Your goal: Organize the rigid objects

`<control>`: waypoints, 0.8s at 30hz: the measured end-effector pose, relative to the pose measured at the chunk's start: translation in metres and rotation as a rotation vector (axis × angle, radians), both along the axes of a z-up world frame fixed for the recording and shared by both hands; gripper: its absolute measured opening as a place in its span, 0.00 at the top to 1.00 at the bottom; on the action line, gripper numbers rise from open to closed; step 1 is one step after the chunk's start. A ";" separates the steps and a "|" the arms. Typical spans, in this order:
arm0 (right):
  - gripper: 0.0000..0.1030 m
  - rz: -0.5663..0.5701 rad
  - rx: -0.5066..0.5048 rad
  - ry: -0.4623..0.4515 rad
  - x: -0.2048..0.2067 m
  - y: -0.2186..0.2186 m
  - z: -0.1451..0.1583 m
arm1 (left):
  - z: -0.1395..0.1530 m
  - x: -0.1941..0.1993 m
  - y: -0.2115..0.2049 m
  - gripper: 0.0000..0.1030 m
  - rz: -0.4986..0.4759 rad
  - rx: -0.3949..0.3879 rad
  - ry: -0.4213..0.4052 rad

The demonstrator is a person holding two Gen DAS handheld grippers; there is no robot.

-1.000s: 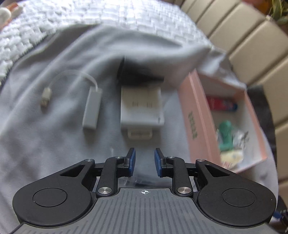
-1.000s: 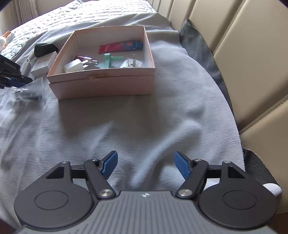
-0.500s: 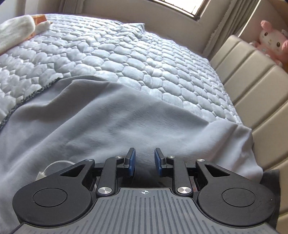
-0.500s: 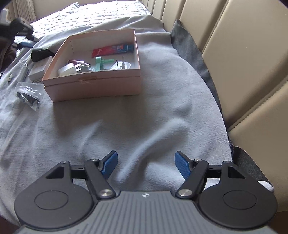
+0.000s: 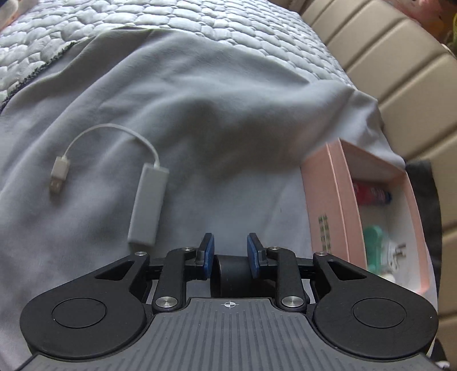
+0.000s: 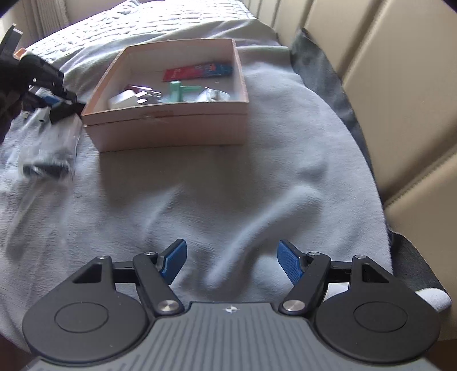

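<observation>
A pink box (image 6: pixel 171 125) on the grey blanket holds a red packet (image 6: pixel 197 71), a green piece (image 6: pixel 178 90) and white plugs (image 6: pixel 128 100). The box also shows at the right of the left wrist view (image 5: pixel 328 211). My left gripper (image 5: pixel 230 251) is shut on a black rounded object (image 5: pixel 231 274), held to the left of the box; the gripper also shows in the right wrist view (image 6: pixel 54 100). A white USB adapter (image 5: pixel 147 205) with its cable lies on the blanket to its left. My right gripper (image 6: pixel 231 259) is open and empty over the blanket, near the box.
A clear bag with a dark item (image 6: pixel 48 159) lies left of the box. A beige padded headboard (image 6: pixel 385 85) runs along the right. A quilted white cover (image 5: pixel 200 20) lies beyond the blanket.
My left gripper tilted up from the white charger and black object, then came back down with the black object between its fingers. The right gripper moved slightly and stayed open.
</observation>
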State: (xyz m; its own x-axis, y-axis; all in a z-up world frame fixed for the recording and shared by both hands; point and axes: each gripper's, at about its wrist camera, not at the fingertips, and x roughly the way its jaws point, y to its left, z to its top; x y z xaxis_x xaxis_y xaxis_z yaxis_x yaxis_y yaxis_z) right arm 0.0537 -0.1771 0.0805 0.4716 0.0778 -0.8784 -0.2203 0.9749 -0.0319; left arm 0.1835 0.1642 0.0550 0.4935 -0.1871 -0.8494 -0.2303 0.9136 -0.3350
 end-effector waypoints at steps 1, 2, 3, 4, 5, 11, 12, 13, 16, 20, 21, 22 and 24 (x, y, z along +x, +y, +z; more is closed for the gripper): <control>0.31 0.015 0.006 -0.003 0.001 0.008 0.001 | -0.001 -0.013 -0.002 0.72 -0.002 -0.011 -0.003; 0.31 0.032 0.014 -0.007 0.001 0.015 0.002 | -0.001 -0.028 -0.004 0.72 0.004 -0.026 -0.006; 0.31 0.053 0.021 -0.011 0.001 0.024 0.003 | -0.002 -0.045 -0.005 0.72 0.013 -0.036 -0.011; 0.31 0.076 0.030 -0.016 0.001 0.033 0.005 | -0.002 -0.060 -0.007 0.72 0.016 -0.038 -0.020; 0.31 0.102 0.041 -0.019 0.000 0.042 0.006 | -0.001 -0.075 -0.008 0.72 0.019 -0.038 -0.034; 0.31 0.308 0.107 -0.059 0.002 0.112 0.017 | 0.021 -0.140 0.020 0.70 0.148 -0.040 -0.091; 0.31 0.336 0.126 -0.075 0.006 0.127 0.021 | 0.026 -0.147 0.028 0.70 0.180 -0.023 -0.092; 0.31 0.363 0.145 -0.089 0.012 0.143 0.024 | 0.031 -0.157 0.037 0.70 0.210 -0.007 -0.087; 0.31 0.424 0.204 -0.102 0.044 0.198 0.031 | 0.038 -0.175 0.061 0.70 0.251 0.049 -0.024; 0.32 0.394 0.259 -0.080 0.100 0.272 0.024 | 0.034 -0.209 0.089 0.70 0.280 0.062 0.021; 0.32 0.376 0.257 -0.079 0.114 0.293 0.017 | 0.032 -0.219 0.093 0.70 0.277 0.056 0.033; 0.32 0.368 0.236 -0.089 0.126 0.310 0.010 | 0.030 -0.227 0.096 0.70 0.275 0.050 0.039; 0.46 0.343 0.144 -0.119 0.145 0.341 -0.008 | 0.027 -0.242 0.101 0.70 0.279 0.042 0.046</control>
State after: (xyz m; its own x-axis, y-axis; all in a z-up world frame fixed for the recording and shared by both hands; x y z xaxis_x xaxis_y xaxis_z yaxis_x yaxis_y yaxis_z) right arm 0.1986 0.1644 0.0726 0.4951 0.3670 -0.7875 -0.5370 0.8418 0.0547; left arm -0.0584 0.2649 0.0818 0.4821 -0.0136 -0.8760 -0.4891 0.8254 -0.2820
